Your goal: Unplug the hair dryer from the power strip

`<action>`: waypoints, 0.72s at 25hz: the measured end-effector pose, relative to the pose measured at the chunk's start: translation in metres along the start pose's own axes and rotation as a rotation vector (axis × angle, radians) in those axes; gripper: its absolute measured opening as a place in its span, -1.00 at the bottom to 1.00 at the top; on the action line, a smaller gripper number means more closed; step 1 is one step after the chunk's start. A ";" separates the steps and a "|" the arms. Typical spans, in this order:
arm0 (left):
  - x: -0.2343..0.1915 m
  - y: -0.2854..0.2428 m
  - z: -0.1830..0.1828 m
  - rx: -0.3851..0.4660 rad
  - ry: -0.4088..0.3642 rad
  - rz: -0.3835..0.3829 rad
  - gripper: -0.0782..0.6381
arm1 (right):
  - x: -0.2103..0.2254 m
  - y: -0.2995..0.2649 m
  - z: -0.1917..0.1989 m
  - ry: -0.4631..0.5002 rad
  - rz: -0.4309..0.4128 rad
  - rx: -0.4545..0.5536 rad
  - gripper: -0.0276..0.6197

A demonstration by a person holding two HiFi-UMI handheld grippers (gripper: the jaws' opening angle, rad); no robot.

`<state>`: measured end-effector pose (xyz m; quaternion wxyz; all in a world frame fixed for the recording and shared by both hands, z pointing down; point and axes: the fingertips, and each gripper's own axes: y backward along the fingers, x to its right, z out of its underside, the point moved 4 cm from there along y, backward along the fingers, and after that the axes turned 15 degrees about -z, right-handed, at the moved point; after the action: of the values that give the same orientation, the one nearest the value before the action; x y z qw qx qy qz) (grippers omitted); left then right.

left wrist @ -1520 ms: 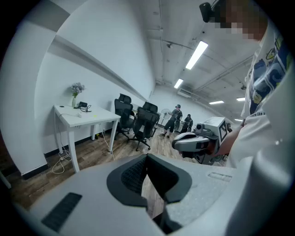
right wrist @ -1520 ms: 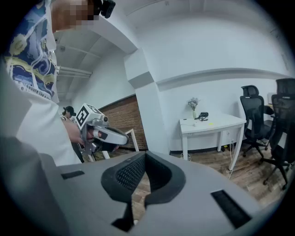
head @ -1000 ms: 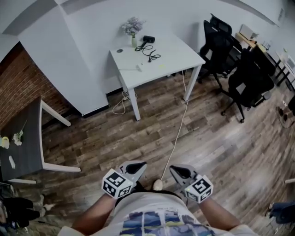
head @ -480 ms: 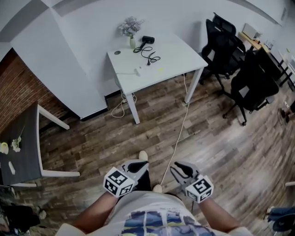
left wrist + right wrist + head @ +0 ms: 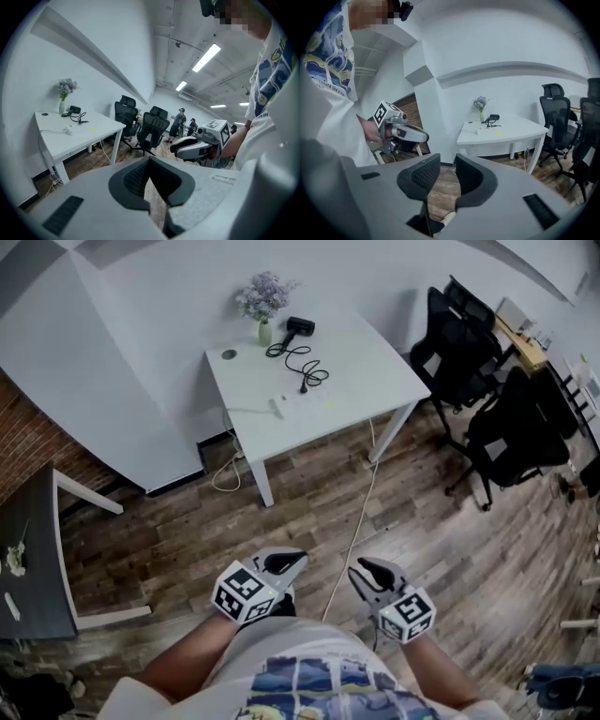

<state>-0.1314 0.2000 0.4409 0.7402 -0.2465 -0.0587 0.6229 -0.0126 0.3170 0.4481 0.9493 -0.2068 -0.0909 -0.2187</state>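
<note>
A black hair dryer [image 5: 300, 325] lies at the far side of a white table [image 5: 375, 371], beside a vase of flowers [image 5: 264, 304]. Its black cord [image 5: 307, 360] loops toward a small white power strip [image 5: 280, 407]; whether the plug sits in it is too small to tell. The dryer [image 5: 74, 110] [image 5: 493, 117] and the strip [image 5: 69, 131] also show far off in both gripper views. My left gripper [image 5: 284, 565] [image 5: 150, 160] is held at waist height well short of the table, its tips meeting on nothing. My right gripper [image 5: 369, 574] [image 5: 447, 163] hangs beside it, jaws opening, empty.
A white cable [image 5: 357, 517] runs from the table's right leg across the wood floor toward me. Black office chairs [image 5: 464, 338] [image 5: 527, 423] stand to the right. A dark table [image 5: 33, 559] and a brick wall are at the left. People stand far off [image 5: 180, 123].
Both grippers have been carried forward toward the white table, which now looks nearer. The shoe seen between the grippers earlier is out of sight.
</note>
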 end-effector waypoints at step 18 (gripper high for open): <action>-0.169 -0.073 -0.050 0.006 0.052 -0.108 -0.78 | 0.140 -0.131 -0.086 0.039 -0.037 -0.031 -0.64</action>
<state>-0.0830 0.0175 0.4670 0.7749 -0.2568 -0.0508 0.5754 0.0592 0.1200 0.4535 0.9433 -0.2156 -0.0727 -0.2415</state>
